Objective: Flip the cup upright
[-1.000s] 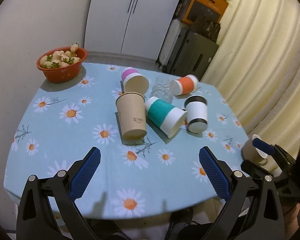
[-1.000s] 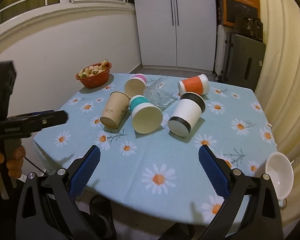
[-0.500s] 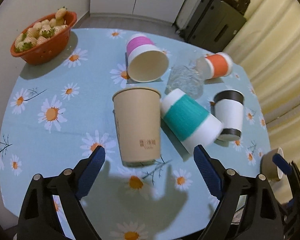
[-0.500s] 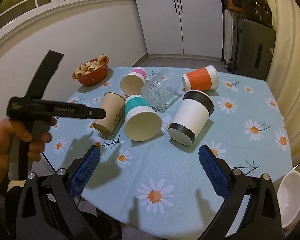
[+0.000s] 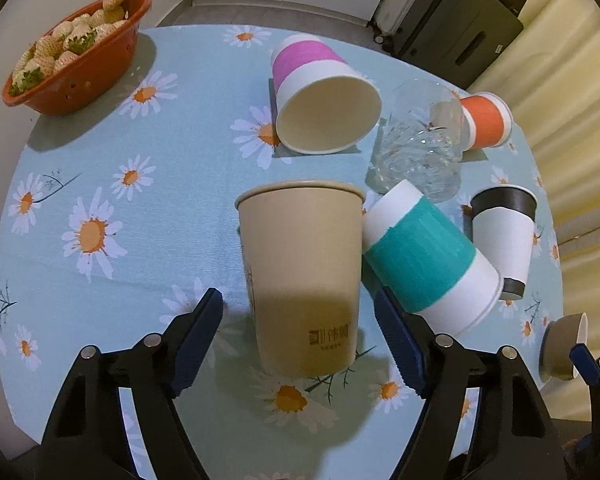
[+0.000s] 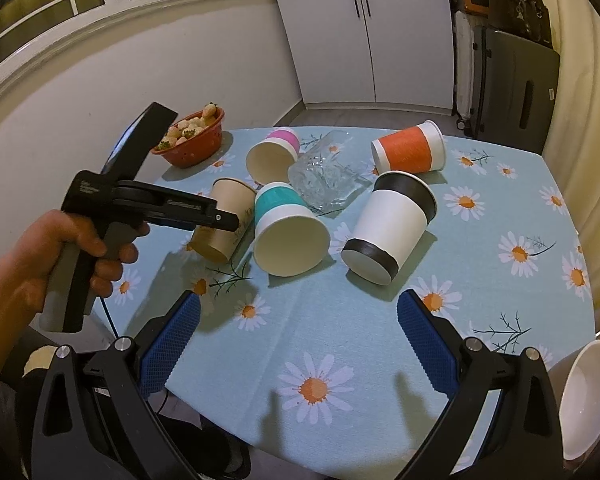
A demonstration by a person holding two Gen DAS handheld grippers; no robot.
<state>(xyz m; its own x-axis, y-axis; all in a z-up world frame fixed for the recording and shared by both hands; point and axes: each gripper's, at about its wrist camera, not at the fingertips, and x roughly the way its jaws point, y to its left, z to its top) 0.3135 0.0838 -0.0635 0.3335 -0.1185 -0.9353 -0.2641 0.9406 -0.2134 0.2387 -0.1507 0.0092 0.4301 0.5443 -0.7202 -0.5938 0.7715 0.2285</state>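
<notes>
1. My left tool (image 5: pixel 298 320) has its blue pads spread apart on either side of the plain tan paper cup (image 5: pixel 300 264), which lies on its side on the daisy-print counter (image 5: pixel 100 280) with its rim pointing away from the tool. Neither pad touches it yet; I judge the straddle is there to clamp the body near its base.
2. Just right of that tool, the teal-banded white paper cup (image 5: pixel 428 264) leans against the tan one, so closing may nudge it.
3. My right tool (image 6: pixel 298 340) hangs wide open and empty short of the pile, well clear, probably to leave the left one room.
</notes>
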